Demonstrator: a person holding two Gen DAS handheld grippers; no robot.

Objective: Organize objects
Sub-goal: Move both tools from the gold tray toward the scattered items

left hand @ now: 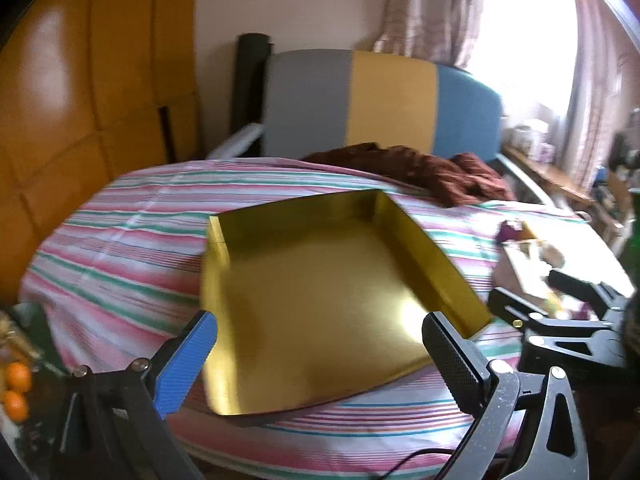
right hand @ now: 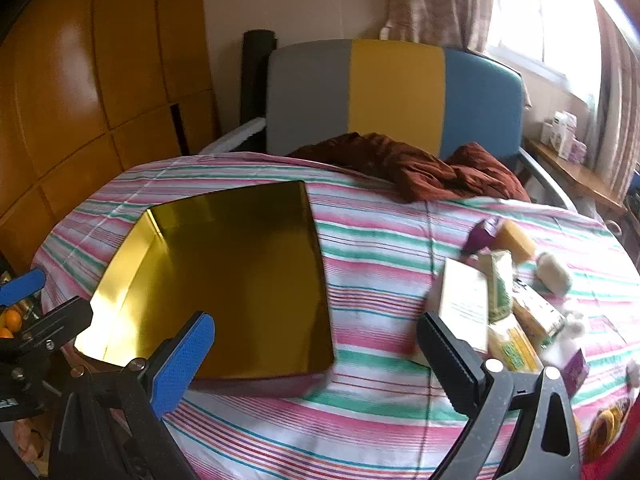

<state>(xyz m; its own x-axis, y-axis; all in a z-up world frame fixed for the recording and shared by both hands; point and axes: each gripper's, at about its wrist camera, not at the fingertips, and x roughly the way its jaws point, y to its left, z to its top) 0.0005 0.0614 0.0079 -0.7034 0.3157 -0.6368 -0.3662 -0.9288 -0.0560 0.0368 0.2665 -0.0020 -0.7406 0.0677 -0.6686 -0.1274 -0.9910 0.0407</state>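
Gold tray (left hand: 320,280) lies empty on striped cloth (right hand: 380,240); left claw (left hand: 320,356) and right claw (right hand: 316,356) both gape, released.

Gold tray (left hand: 320,280) had a glossy, mirror-smooth finish; striped bed sheet (left hand: 120,248) was matt woven cloth; wardrobe (left hand: 80,80) was glossy lacquered wood.

A striped sheet covers the bed (right hand: 380,280). A gold tray (right hand: 240,272) lies at its centre-left, a brown cloth (right hand: 420,168) crumpled at twelve o'clock, and a cluster of small boxes (right hand: 480,304) at three o'clock.
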